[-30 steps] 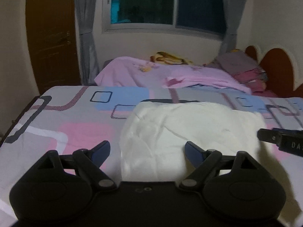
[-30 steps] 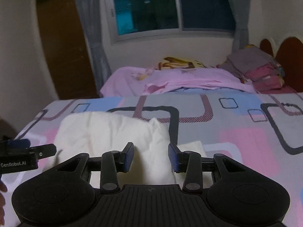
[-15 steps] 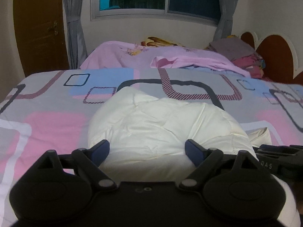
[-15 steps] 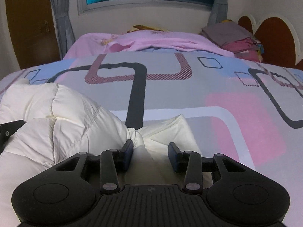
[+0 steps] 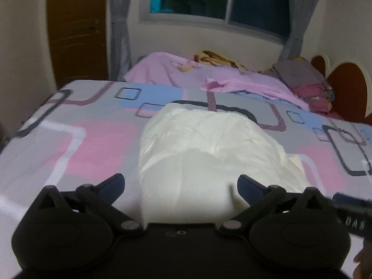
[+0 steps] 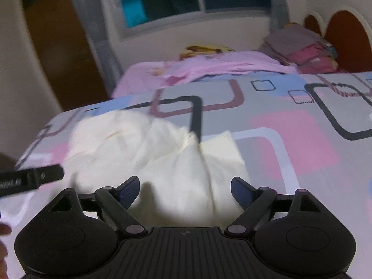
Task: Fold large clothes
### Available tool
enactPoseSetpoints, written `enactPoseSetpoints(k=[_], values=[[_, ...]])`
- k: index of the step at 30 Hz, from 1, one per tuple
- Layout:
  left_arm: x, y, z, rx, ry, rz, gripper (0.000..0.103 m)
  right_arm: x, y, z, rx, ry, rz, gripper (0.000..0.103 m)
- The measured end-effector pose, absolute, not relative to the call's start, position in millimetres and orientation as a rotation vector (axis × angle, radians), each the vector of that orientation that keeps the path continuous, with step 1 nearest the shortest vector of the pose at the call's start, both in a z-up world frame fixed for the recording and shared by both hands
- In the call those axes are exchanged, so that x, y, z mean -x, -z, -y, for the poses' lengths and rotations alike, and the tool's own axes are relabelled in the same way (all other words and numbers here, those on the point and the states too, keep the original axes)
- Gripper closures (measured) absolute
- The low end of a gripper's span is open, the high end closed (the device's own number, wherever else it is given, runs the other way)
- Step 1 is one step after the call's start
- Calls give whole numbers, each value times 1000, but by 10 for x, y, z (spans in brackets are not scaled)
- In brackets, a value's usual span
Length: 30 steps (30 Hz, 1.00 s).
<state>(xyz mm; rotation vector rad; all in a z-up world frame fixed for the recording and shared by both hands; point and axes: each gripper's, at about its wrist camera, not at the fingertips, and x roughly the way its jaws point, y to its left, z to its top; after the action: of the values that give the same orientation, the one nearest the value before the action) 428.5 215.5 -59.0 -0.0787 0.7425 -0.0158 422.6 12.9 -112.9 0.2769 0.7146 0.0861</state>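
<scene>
Both grippers hover spread over a bulky cream-white padded garment (image 5: 209,153).
Left gripper (image 5: 181,183) and right gripper (image 6: 185,186) point level, jaws released, empty; garment lies seemingly folded near the patterned bed's (image 5: 100,139) foot edge.

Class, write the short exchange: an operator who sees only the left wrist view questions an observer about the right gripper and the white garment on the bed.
Operator: Is the right gripper open?
Observer: Yes, the right gripper is wide open and grips nothing.
Operator: How does the garment look from that side?
Observer: The garment has a deep crease running down toward the gap between the fingers.
</scene>
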Motion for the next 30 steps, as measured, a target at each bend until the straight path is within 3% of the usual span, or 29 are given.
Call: enactPoseSetpoints(k=[14, 30], values=[[-1654, -223, -1825, 28, -115, -708, 0, -1520, 363, 63, -273, -268, -617, 8], [-354, -591, -1671, 52, -192, -610, 0, -7, -260, 57, -152, -244, -383, 0]])
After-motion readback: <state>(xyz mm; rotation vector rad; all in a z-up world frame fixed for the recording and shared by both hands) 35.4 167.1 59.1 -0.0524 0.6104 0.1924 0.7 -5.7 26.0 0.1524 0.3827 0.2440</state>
